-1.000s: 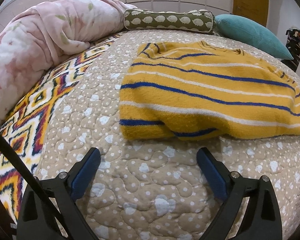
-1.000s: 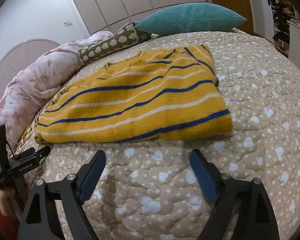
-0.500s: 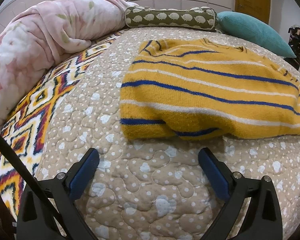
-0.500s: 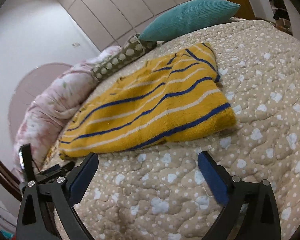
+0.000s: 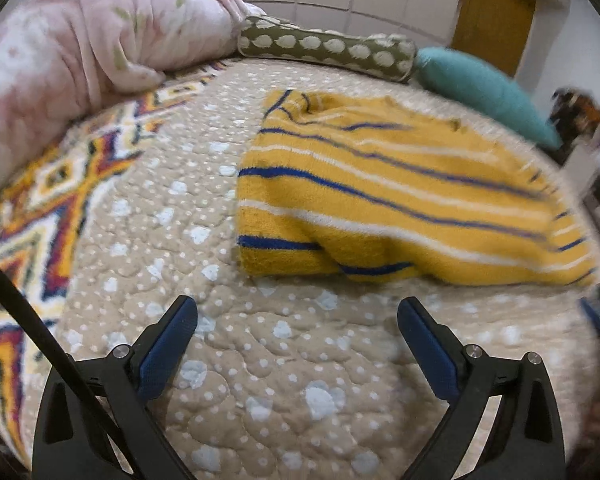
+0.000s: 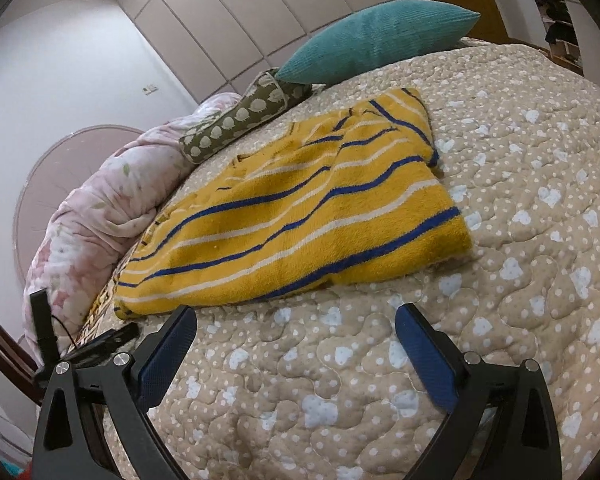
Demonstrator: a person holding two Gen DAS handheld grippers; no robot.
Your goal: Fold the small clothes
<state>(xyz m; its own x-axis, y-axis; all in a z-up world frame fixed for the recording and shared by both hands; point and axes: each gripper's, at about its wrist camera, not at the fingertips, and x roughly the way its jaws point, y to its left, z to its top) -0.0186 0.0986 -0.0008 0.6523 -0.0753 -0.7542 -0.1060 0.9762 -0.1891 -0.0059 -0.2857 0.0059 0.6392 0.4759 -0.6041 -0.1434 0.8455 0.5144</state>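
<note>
Where the beige quilt (image 6: 520, 208) covers the bed, a yellow sweater (image 6: 320, 216) with blue and white stripes lies folded over on itself, roughly mid-bed, hem edge nearest both cameras. Its near edge is lumpy in the left wrist view, one fold bulging up at the middle (image 5: 380, 216).

Left gripper (image 5: 298, 316): fingers spread wide, released, nothing between them. It hovers over bare quilt, just short of the sweater's near edge, not touching it. Left wrist view is motion-blurred toward the right side.

Right gripper (image 6: 296, 326): fingers likewise spread apart and empty, above quilt near the sweater's near edge, apart from the fabric. The other gripper's black frame shows at lower left of this view.

Surroundings: a pink floral duvet (image 5: 80, 52) is bunched along the left side of the bed. An olive bolster (image 6: 236, 120) with pale spots lies at the head, touching a teal cushion (image 6: 376, 36) beside it. A geometric patterned blanket (image 5: 52, 200) shows between duvet and quilt. Pale wardrobe doors (image 6: 228, 20) stand behind the bed.
</note>
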